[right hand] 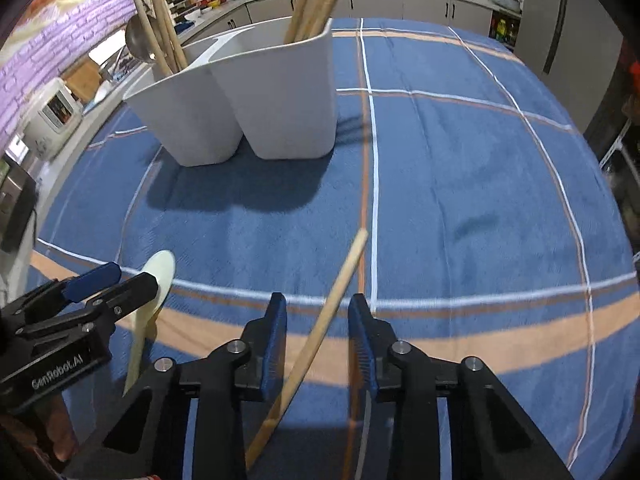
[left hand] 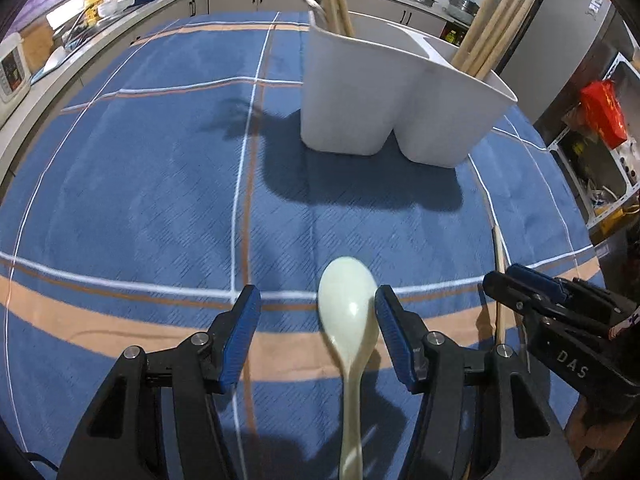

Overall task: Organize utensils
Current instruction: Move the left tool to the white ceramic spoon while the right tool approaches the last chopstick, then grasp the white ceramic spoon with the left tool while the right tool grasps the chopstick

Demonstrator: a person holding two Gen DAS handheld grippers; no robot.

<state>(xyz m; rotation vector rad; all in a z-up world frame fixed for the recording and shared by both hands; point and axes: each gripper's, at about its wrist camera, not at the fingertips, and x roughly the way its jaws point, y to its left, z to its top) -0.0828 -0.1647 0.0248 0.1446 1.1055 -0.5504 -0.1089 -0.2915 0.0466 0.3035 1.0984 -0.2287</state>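
A pale cream spoon (left hand: 349, 308) lies on the blue checked cloth, bowl pointing away. My left gripper (left hand: 316, 314) stands open around it, and the bowl sits close to the right-hand pad without being pressed. A single wooden chopstick (right hand: 334, 292) lies slanted on the cloth between the fingers of my right gripper (right hand: 318, 314), with a gap on each side, so that gripper is open. The right wrist view shows the left gripper (right hand: 128, 276) and the spoon (right hand: 160, 276) at the lower left. The right gripper (left hand: 504, 276) and the chopstick (left hand: 498, 256) appear at the right of the left wrist view.
A white two-compartment utensil holder (left hand: 360, 92) (right hand: 240, 100) stands upright further back on the cloth. It holds wooden chopsticks (left hand: 492, 28) and a metal ladle (right hand: 138, 38). Kitchen counters ring the table, and a shelf with a red box (left hand: 604, 112) stands at the right.
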